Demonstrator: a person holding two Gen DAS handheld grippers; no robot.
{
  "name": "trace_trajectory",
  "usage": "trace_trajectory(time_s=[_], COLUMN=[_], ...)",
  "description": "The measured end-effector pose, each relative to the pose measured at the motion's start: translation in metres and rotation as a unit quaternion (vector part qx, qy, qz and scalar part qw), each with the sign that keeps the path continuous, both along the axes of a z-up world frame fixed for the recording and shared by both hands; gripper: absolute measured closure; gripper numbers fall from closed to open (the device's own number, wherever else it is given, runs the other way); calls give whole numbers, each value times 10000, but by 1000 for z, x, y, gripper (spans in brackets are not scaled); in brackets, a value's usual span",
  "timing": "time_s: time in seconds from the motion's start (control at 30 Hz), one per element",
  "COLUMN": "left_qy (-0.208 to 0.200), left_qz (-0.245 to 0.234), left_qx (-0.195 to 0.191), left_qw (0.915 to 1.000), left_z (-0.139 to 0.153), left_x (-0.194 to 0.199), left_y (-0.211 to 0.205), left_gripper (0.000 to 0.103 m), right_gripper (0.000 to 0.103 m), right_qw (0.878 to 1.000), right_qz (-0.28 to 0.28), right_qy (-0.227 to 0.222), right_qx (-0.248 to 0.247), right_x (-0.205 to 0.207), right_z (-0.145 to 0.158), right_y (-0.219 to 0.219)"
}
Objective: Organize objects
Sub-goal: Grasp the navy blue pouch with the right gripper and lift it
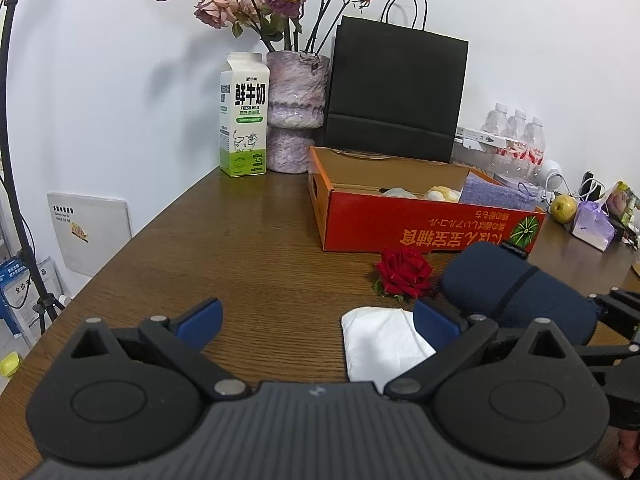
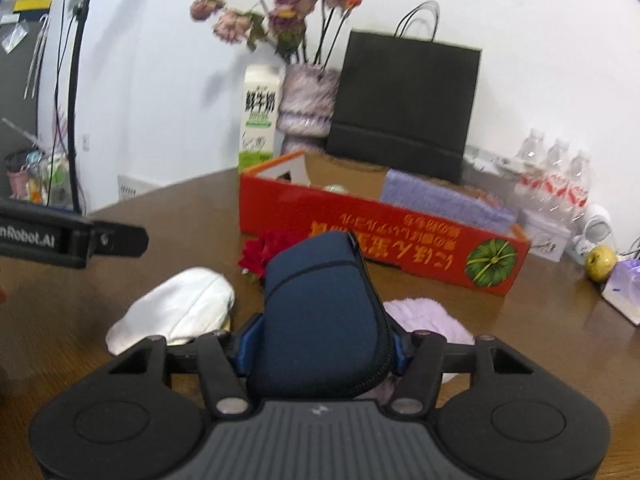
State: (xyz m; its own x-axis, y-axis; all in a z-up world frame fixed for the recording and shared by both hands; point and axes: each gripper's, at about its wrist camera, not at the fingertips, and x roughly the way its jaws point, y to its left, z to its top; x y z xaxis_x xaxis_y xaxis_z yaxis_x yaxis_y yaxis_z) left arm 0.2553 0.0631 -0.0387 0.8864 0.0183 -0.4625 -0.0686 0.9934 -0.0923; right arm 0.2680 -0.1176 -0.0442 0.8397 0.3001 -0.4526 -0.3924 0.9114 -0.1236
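My right gripper (image 2: 322,344) is shut on a navy zip pouch (image 2: 320,312), whose sides sit tight against the blue pads. In the left wrist view the same pouch (image 1: 520,288) hangs low over the wooden table (image 1: 248,248) at the right. My left gripper (image 1: 316,322) stands open. A white cloth (image 1: 380,344) lies by its right finger, not gripped. A red rose (image 1: 404,272) lies in front of the red cardboard box (image 1: 400,224). The box holds a purple towel (image 1: 496,194) and pale items. A lilac fluffy cloth (image 2: 424,316) lies under the pouch's right side.
Along the wall stand a milk carton (image 1: 243,116), a vase of dried roses (image 1: 296,112) and a black paper bag (image 1: 396,92). Water bottles (image 1: 516,140), a pear (image 1: 564,208) and a tissue pack (image 1: 592,224) crowd the right. A light stand (image 1: 16,160) stands left.
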Motion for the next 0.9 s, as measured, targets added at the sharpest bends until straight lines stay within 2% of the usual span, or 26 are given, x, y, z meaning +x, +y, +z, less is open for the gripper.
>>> trace_trajectory(time_s=[0.13, 0.23, 0.27, 0.5, 0.57, 0.77, 0.83, 0.9], left_qy=[-1, 32, 46, 92, 98, 102, 104, 114], left_qz=[34, 70, 80, 128, 131, 135, 134, 134], left_qx=[-41, -94, -99, -86, -89, -90, -87, -87], left_qw=[10000, 9999, 9999, 9998, 9998, 9998, 9998, 9998], left_z=[0, -1, -2, -4, -4, -4, -4, -4], left_x=[1, 2, 3, 4, 4, 4, 4, 5], left_y=[2, 3, 3, 4, 4, 4, 4, 4], left_gripper=[0, 0, 0, 0, 0, 0, 0, 0], right_gripper=[53, 74, 75, 72, 59, 41, 42, 52], right_qw=[9992, 9982, 9985, 9991, 9992, 9984, 9979, 9978], right_qz=[-158, -199, -167, -144, -181, -42, 31, 108], right_qy=[-370, -566, -527, -222, -91, 455, 579, 598], right_qx=[-9, 37, 54, 329, 347, 319, 290, 279], right_x=[-10, -16, -16, -10, -5, 16, 22, 22], right_z=[4, 7, 7, 6, 5, -2, -5, -6], right_y=[-2, -4, -5, -15, -16, -10, -8, -6])
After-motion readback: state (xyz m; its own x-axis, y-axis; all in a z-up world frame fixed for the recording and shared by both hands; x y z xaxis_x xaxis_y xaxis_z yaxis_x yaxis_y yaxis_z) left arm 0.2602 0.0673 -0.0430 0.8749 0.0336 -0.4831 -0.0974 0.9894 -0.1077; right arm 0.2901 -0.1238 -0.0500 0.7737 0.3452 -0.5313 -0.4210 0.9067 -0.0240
